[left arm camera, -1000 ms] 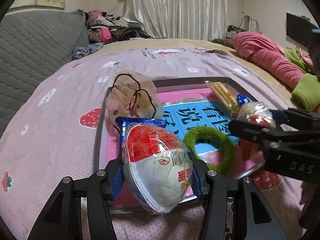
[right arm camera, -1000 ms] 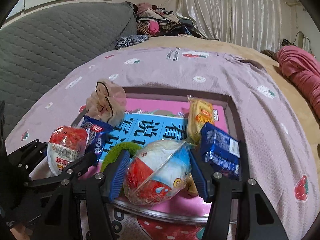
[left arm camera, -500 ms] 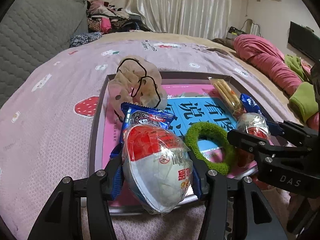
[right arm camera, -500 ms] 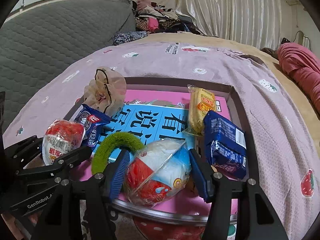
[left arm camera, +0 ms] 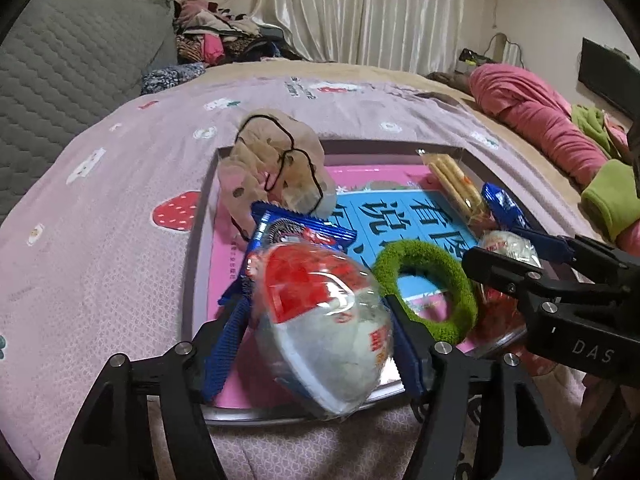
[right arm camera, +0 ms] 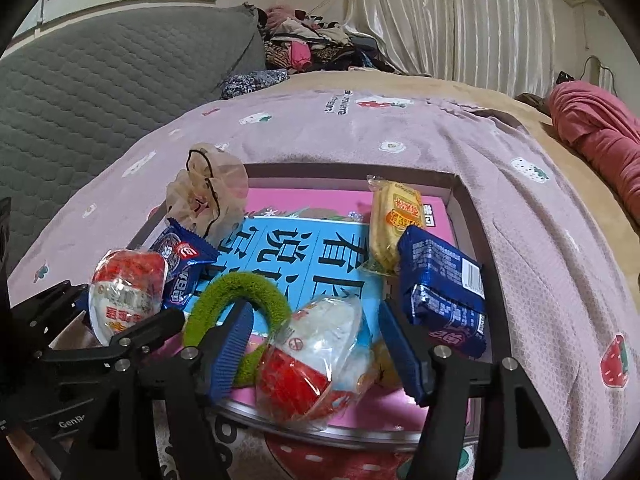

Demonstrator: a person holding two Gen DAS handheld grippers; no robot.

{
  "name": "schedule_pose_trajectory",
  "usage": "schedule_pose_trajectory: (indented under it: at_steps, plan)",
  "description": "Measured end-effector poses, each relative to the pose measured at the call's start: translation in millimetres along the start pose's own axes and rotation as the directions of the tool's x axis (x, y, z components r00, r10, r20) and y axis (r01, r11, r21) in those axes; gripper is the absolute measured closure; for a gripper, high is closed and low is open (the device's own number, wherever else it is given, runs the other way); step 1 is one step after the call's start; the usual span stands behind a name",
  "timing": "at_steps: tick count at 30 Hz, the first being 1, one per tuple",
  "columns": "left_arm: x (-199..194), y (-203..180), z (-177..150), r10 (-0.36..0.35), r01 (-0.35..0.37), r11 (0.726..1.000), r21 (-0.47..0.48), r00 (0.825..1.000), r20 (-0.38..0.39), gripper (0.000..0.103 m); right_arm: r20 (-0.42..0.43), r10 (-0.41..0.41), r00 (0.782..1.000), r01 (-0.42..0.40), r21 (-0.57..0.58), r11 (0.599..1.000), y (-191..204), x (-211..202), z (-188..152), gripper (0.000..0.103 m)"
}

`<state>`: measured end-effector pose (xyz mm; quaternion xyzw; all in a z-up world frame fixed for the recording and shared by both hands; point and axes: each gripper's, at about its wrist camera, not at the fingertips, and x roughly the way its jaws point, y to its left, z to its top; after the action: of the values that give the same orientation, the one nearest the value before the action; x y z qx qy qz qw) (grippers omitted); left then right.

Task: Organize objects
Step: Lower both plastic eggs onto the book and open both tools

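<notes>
Left egg snack (left arm camera: 320,320), red-and-white in clear wrap, sits between the left gripper (left arm camera: 318,332) fingers, low over the near-left corner of the tray (left arm camera: 192,280). Wrapper's blurred. Jaws stand apart: the blue pad on the left side is clear of the wrap w/ a thin gap; the other pad is right up against it, contact hard to call.

Over to the right: right egg snack (right arm camera: 316,352), same kind, lies tilted on the tray's near edge, red end toward the camera. Right gripper (right arm camera: 316,332) fingers are spread wide, daylight on both sides, no grip.

Between the two eggs, a green fuzzy scrunchie (left arm camera: 452,276) lies on the tray's pink-and-blue printed board; in the right wrist view it's tucked behind the right gripper's left finger.

Behind the left egg, a blue cookie pack (left arm camera: 304,232), touching it or nearly. Past that, far-left corner, a sheer beige scrunchie (left arm camera: 272,168) w/ black trim leans on the rim.

Right side of tray: yellow biscuit pack (right arm camera: 394,220) towards the back, dark-blue pack (right arm camera: 440,280) just in front, overlapping its near end.

Tray rests on a pink strawberry-print bedspread (left arm camera: 120,260). Grey quilted headboard (right arm camera: 100,80) to the left, pale curtains (left arm camera: 372,12) at the back, rolled pink blanket (left arm camera: 532,116) far right.
</notes>
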<state>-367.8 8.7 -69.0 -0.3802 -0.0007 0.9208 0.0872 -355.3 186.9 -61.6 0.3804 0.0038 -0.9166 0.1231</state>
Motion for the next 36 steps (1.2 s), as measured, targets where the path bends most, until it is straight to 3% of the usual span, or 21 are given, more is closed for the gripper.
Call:
schedule_pose_trajectory:
  at_steps: [5,21,25,28,31,36]
  plan:
    - [-1.0,3.2,1.0,0.005,-0.005,1.000,-0.010,1.000,0.003,0.027,0.009,-0.003,1.000,0.003,0.005,1.000,-1.5,-1.7,0.7,0.035]
    - [-16.1,6.8,6.5,-0.001,0.002,0.999,-0.033,0.999,0.046,0.024,0.046,-0.013,0.999,0.012,0.028,1.000,-7.7,-18.2,4.6,0.029]
    - [-24.0,8.8,8.4,0.015,-0.012,0.999,-0.038,0.998,0.061,0.023,0.057,-0.016,0.998,0.014,0.044,0.999,-10.2,-24.1,4.7,0.019]
    - [-31.4,8.6,10.7,0.018,-0.015,0.999,-0.041,0.997,0.076,0.023,0.066,-0.013,0.998,0.010,0.054,0.998,-12.0,-29.8,5.3,0.018]
    - [-41.5,8.1,11.5,0.018,-0.014,0.999,-0.042,0.995,0.100,0.012,0.074,-0.014,0.997,0.009,0.058,0.998,-13.8,-38.2,5.3,0.012]
    - [-55.9,5.3,12.3,0.038,-0.034,0.999,-0.038,0.993,0.112,0.011,0.097,-0.025,0.995,0.019,0.065,0.998,-15.1,-56.9,6.1,0.008]
